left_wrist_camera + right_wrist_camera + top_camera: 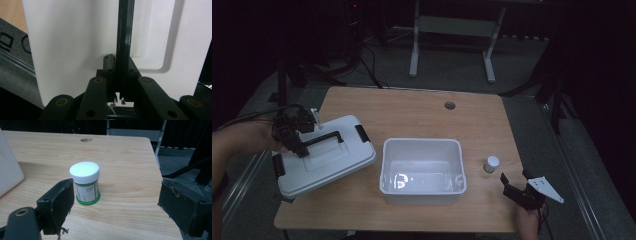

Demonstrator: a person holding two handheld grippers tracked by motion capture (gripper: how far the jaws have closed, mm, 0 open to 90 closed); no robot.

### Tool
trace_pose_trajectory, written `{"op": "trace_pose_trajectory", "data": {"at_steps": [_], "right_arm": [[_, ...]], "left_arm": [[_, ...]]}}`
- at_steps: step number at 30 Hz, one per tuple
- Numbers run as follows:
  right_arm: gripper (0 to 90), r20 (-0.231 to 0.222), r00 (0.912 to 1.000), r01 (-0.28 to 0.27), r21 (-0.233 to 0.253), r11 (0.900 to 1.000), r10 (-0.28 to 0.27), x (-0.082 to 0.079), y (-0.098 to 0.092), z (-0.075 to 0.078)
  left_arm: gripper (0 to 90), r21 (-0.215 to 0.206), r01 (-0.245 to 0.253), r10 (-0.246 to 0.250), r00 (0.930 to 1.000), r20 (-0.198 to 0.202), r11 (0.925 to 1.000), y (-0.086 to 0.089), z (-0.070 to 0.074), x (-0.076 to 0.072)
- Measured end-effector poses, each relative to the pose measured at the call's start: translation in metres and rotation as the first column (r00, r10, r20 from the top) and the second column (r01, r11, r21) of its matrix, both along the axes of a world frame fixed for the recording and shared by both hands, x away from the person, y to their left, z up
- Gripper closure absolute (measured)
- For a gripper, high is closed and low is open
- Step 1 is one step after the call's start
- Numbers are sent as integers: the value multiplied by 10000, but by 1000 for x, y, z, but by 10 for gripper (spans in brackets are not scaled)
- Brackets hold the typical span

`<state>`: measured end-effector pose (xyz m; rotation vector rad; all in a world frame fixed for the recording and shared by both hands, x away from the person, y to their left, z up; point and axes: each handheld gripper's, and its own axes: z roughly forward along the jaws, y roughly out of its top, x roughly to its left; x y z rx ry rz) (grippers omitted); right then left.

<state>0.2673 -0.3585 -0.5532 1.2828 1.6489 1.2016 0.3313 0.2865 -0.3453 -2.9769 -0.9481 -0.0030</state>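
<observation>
Open white bin (422, 150) mid-table (412, 107); grommet hole (450, 105) behind.

Lid left, tub middle, jar right.
Left gripper (300, 141) sits on the lid (324, 156); jar (491, 164) just ahead of right gripper (515, 182), tub (422, 170) between.

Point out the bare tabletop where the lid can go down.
Free: the far strip between the cable hole and the bin. The near-left corner is taken by the lid, held by the left gripper. Tight: the jar and right gripper crowd the bin's right.
</observation>
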Motion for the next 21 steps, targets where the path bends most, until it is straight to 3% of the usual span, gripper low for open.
{"op": "trace_pose_trajectory", "data": {"at_steps": [5,8,14,21], "right_arm": [[128,-18,10000,5,-17,10000,-5,0,0,0],[128,-20,10000,18,-39,10000,-18,0,1,0],[128,-11,10000,11,-61,10000,-12,0,1,0],[128,-16,10000,-2,-51,10000,2,0,1,0]], "left_arm": [[838,61,-196,197,9997,-112,9998,8,-16,0],[837,-111,-269,269,9996,-18,9996,11,-23,2],[838,-29,-261,261,9997,10,9997,10,-46,8],[837,-397,-317,306,9992,-271,9987,4,-77,16]]}}
